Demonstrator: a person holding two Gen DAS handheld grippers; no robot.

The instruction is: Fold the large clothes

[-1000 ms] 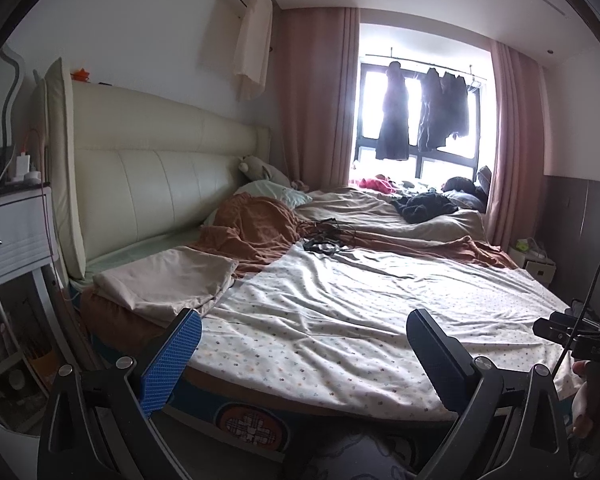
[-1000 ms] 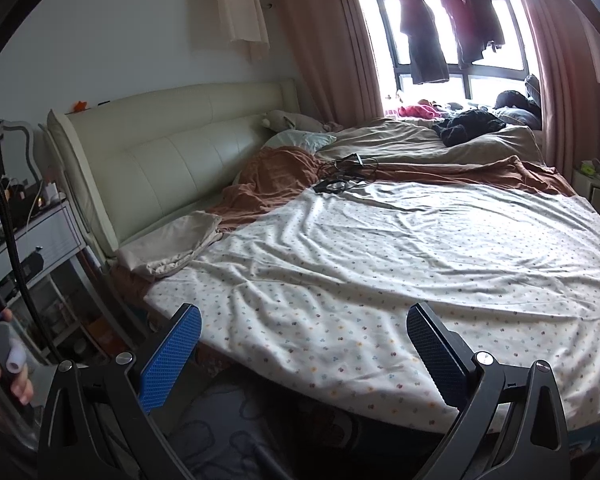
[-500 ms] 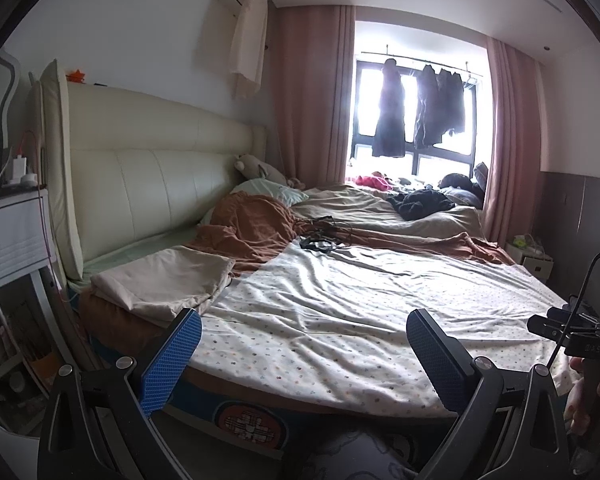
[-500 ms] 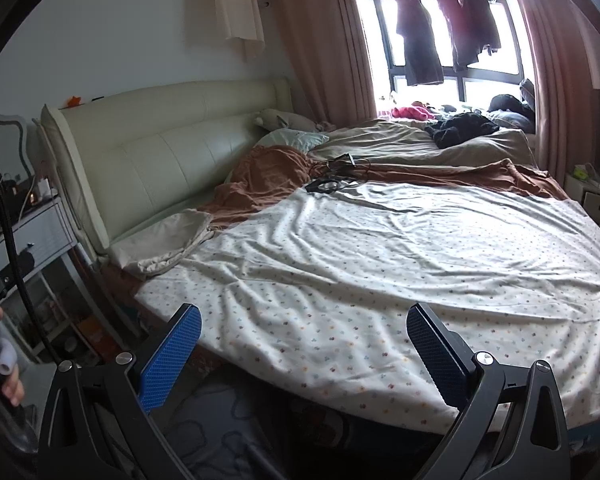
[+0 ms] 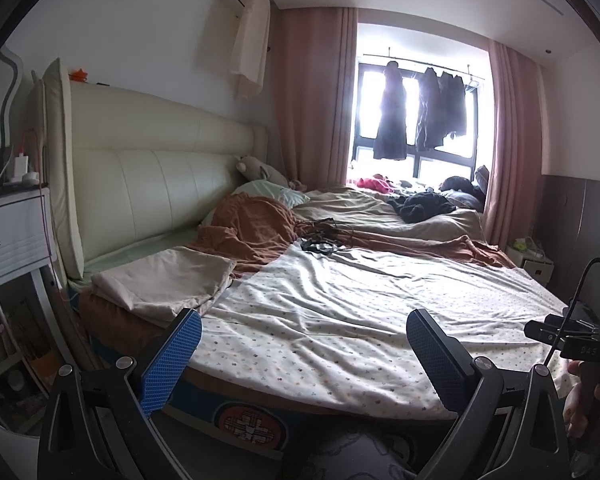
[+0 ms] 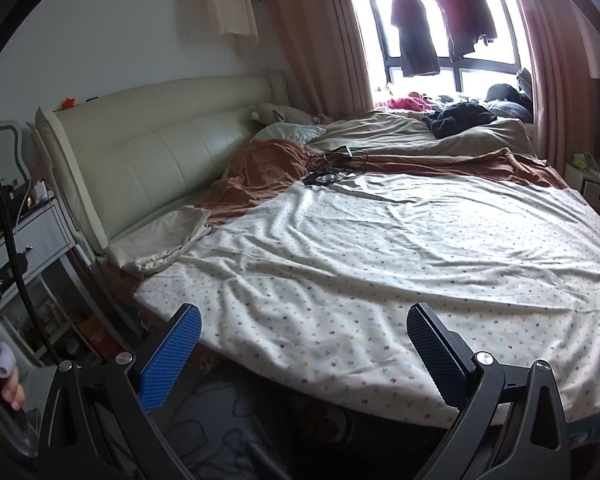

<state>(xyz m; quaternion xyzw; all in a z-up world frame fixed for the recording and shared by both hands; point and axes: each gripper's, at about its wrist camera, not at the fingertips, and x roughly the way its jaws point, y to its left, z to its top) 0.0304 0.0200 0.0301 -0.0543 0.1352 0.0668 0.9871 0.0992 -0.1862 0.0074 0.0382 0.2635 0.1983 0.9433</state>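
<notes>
Sheet (image 6: 380,248), dotted, spread flat across bed (image 5: 148,184), near edge overhanging. 2 grippers, left (image 5: 304,354) and right (image 6: 304,354), fingers parted, empty; both views have drawn slightly back since, no fold shown.

White dotted sheet (image 6: 380,264), brown blanket (image 6: 260,168)

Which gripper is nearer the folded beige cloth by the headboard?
Left. The left gripper is held off the bed's corner with the folded beige cloth just ahead of its left finger. The right gripper faces the spotted sheet, with the cloth farther off to its left.
</notes>
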